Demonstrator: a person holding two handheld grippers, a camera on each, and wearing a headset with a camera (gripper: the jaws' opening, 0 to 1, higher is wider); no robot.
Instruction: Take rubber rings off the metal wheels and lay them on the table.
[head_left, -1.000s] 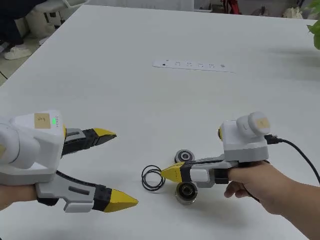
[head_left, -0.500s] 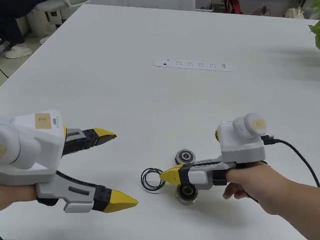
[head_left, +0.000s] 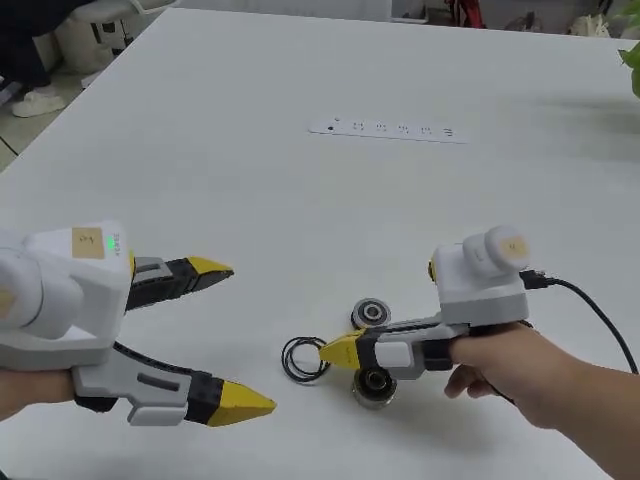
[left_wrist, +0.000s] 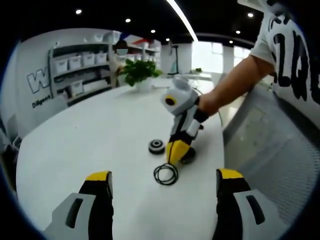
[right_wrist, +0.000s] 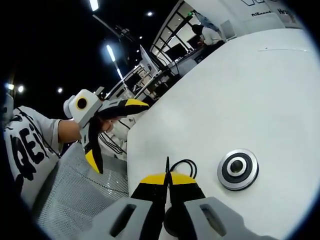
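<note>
white table (head_left: 300, 200), rubber rings (head_left: 305, 358) near wheels (head_left: 371, 312)

Head view looking down on table (head_left: 300, 200), gripper views facing inward, probably sharing rings (left_wrist: 165, 174)

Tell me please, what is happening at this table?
A person works with two hand-held grippers on a white table. The right gripper is shut, its tips at the black rubber rings lying beside two metal wheels; whether it pinches a ring is unclear. The left gripper is open and hovers apart from them.
</note>
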